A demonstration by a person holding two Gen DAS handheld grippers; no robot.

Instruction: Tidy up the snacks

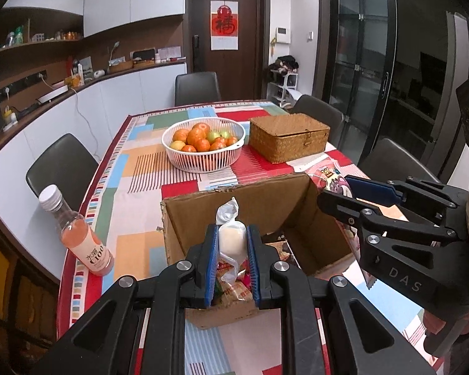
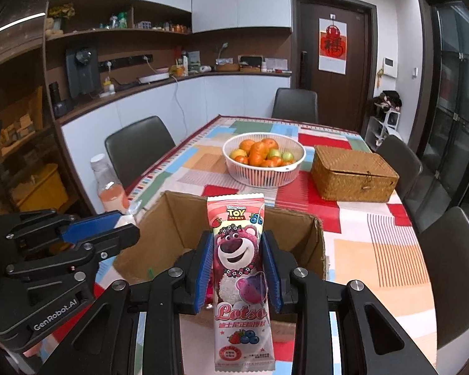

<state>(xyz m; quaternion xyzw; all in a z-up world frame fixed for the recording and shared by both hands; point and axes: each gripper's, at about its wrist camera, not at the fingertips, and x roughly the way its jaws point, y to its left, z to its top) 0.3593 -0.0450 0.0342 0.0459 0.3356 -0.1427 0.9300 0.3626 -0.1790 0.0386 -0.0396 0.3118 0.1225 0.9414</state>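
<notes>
left gripper (image 1: 233, 250) is clamped tight on a small white snack in clear twisted wrap (image 1: 232, 237), held upright between the blue pads, directly above the open cardboard box (image 1: 203, 218) just ahead of and below the jaws; right gripper (image 2: 236, 265) is closed part way on a tall pink snack packet (image 2: 239, 268), gripped by its side edges about mid height, bottom end hanging below the fingers, the same box (image 2: 178, 218) right ahead of it and slightly below. more wrapped snacks are seen in the box bottom under the left jaws. step in hand is judged to be carrying both snacks at the box, likely to be dropped in or lifted out, cannot be told which. to be done well: both grips should be kept firm while moving, packets kept clear of the box walls, the long pink packet should be lowered end first so it is not folded on the rim, the two grippers, near each other, should be kept from bumping, and the bottle (image 1: 84, 240) off to the left should be avoided. readable writing: "toy story" and "lotso" plus chinese text on the pink packet, "c100" on the bottle, "das" on the right gripper body as seen from the left wrist, "genrobot.ai" on the left gripper body as seen from the right wrist. further ahead a white fruit basket (image 1: 231, 156) and a wicker box (image 1: 289, 137) are on the table
</notes>
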